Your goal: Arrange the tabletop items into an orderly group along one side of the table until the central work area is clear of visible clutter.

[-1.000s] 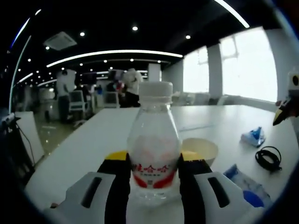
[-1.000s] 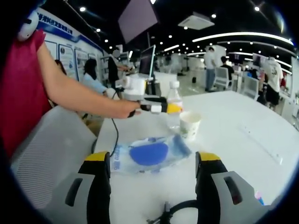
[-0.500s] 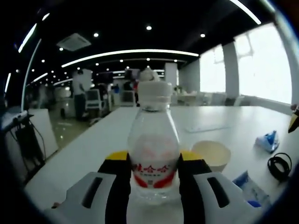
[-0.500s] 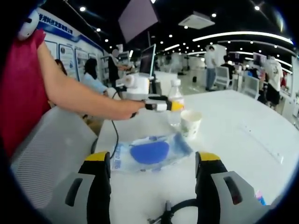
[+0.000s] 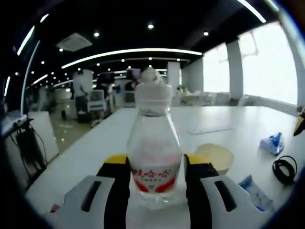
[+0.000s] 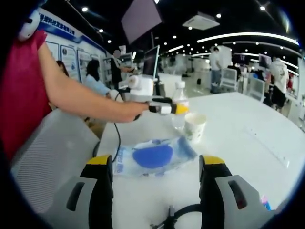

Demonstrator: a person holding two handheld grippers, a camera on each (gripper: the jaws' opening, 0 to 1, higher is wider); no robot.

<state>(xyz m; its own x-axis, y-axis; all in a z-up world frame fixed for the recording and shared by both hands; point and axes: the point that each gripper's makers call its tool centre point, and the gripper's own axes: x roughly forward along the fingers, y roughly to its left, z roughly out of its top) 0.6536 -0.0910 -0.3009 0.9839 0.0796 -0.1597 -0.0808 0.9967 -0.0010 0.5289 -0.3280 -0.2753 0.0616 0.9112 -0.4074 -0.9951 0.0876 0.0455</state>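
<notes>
Left tongs (image 5: pixel 156 179): I clamp the water bottle (image 5: pixel 153 152).
Right tongs (image 6: pixel 155 183): apart, idle.
Next: I'd carry it to the surface (image 5: pixel 228 121) edge.

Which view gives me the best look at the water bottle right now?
The left gripper view: the water bottle stands upright, close and centred between the left gripper jaws, red label readable, white cap on. The right gripper view shows the same bottle small and far off, beside the paper cup, partly hidden by that gripper.
</notes>
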